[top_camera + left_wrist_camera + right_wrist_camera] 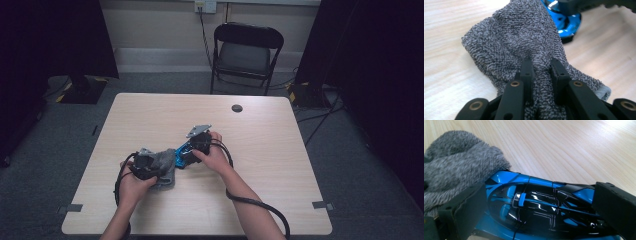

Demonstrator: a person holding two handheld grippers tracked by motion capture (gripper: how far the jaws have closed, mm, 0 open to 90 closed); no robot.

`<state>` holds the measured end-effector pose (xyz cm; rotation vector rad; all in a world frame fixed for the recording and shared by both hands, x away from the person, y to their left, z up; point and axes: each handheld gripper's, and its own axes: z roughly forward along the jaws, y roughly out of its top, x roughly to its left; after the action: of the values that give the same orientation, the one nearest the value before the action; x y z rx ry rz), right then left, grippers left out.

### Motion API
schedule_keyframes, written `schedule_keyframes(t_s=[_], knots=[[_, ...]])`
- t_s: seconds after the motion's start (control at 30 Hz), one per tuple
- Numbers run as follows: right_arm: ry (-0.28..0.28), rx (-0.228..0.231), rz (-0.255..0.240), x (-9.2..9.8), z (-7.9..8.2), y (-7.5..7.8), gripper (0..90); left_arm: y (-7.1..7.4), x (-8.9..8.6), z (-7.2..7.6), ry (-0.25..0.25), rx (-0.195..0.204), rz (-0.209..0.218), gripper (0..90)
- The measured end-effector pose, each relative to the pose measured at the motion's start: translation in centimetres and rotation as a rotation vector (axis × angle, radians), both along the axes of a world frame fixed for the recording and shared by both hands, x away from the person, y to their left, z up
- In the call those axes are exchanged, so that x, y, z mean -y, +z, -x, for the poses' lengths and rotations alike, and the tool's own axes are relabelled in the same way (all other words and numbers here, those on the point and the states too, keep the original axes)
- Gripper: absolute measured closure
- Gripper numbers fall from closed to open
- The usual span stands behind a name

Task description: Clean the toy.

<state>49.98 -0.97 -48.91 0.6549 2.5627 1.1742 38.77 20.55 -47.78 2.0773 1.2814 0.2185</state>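
Lying near the front middle of the wooden table (280,150): grey knitted cloth (524,42) draped over one end of blue-and-black toy car (541,205). Left gripper (541,67): jaws nearly closed, pinching a fold of the cloth. Right gripper (534,207): jaws set wide, pads clamped against both sides of the car's body. Beyond the table: black folding chair (247,52).

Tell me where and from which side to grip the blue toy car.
Grip the blue toy car across its two long flanks, coming from above, as the right gripper does: the low, narrow body fits between the jaws. The grey cloth covers one end.
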Motion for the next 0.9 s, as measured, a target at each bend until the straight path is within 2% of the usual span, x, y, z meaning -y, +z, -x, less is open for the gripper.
schedule_keyframes(t_s=[0.07, 0.1, 0.23, 0.47, 0.73, 0.9], knots=[[0.0, -0.002, 0.004, 0.0, 0.0, 0.0, 0.0, 0.0, 0.3, 0.2, -0.014, -0.01, 0.006, 75.4], [0.0, -0.003, 0.005, 0.0, 0.0, 0.0, 0.0, 0.1, 0.6, 0.4, -0.037, -0.024, 0.009, 75.4], [-0.001, -0.006, 0.008, -0.1, 0.0, 0.1, 0.0, 0.2, 1.2, 0.9, -0.065, -0.035, 0.007, 75.5], [-0.005, -0.009, 0.011, -0.1, 0.0, 0.1, 0.0, 0.3, 2.4, 1.4, -0.123, -0.041, -0.004, 75.4], [-0.004, -0.009, 0.01, -0.1, 0.0, 0.1, 0.0, 0.4, 3.1, 1.6, -0.149, -0.043, -0.01, 75.4], [-0.003, -0.008, 0.01, -0.1, 0.0, 0.1, 0.0, 0.4, 3.5, 1.7, -0.169, -0.043, 0.004, 75.3]])
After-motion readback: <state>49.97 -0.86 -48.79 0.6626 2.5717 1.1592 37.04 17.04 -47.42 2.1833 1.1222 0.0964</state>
